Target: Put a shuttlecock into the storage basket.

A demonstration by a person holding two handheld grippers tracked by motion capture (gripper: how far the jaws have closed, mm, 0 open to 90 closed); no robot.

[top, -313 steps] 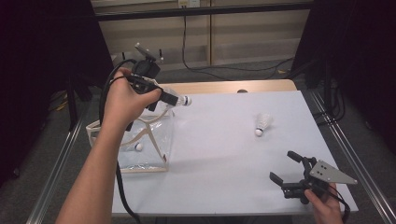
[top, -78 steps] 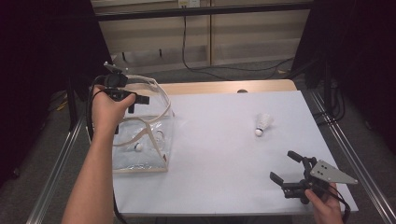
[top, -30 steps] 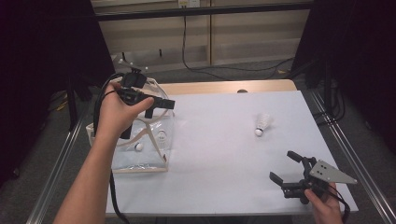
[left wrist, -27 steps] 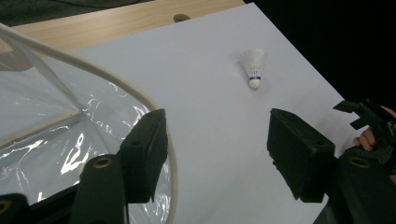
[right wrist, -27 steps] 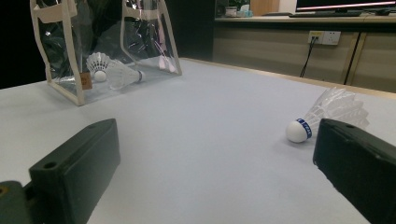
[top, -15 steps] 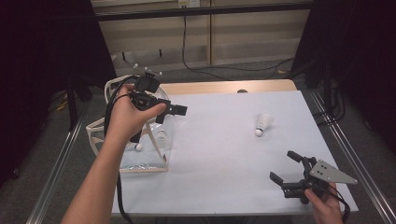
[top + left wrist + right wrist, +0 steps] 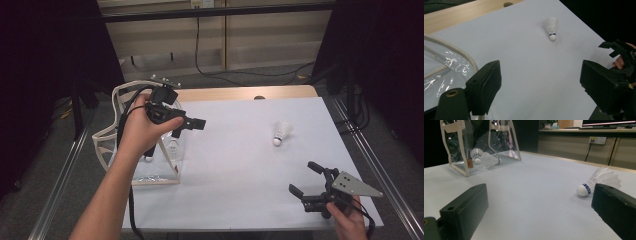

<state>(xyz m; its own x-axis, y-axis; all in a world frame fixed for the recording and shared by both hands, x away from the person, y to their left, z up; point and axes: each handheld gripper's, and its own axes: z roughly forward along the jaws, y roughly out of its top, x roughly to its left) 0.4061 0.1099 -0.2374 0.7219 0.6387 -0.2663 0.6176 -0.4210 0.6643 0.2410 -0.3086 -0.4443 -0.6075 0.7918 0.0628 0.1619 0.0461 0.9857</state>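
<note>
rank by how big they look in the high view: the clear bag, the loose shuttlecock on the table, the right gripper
1. clear bag, largest by far.
2. right gripper, though it sits nearer the camera, which enlarges it.
3. loose shuttlecock, smallest.

A white shuttlecock (image 7: 281,133) lies on its side on the white table, cork end toward the near edge. Two more (image 7: 482,158) lie inside an upright clear plastic bag (image 7: 125,150).

Right claw (image 7: 621,53) cut off at frame edge, bag (image 7: 441,65) partly cropped too.
</note>
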